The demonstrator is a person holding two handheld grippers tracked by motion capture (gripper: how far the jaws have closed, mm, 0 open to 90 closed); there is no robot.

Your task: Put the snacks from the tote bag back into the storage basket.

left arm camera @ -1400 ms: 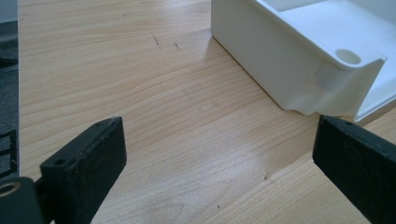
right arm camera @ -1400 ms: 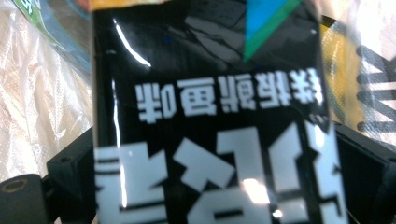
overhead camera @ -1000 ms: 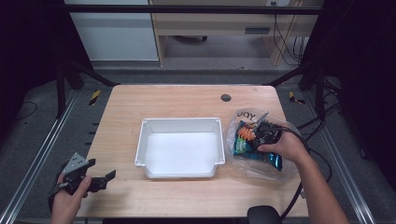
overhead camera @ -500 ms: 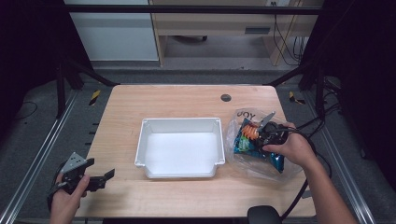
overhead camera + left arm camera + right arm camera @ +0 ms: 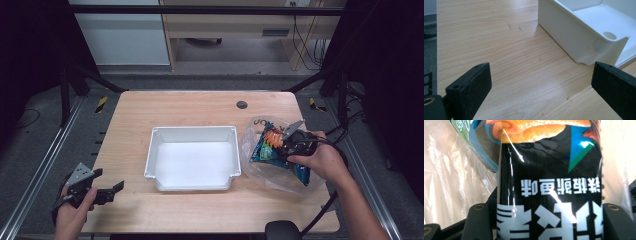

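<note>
Tabletop (image 5: 200, 107), light wood: bare along the far edge and near the left edge.

White bin (image 5: 192, 159), centre, nothing inside; the left gripper view shows its corner (image 5: 609, 47) close up.

Clear plastic bag (image 5: 260, 172), by the right edge, just beside the bin, holding snack packets.

Black snack packet (image 5: 549, 195): its printed face is legible in the right gripper view, a dark shape from above.

Right hand-held gripper (image 5: 296, 145): jaws just closed, clamped on the packet.

Left hand-held gripper (image 5: 112, 192), near left corner: jaws spread, nothing between them.
</note>
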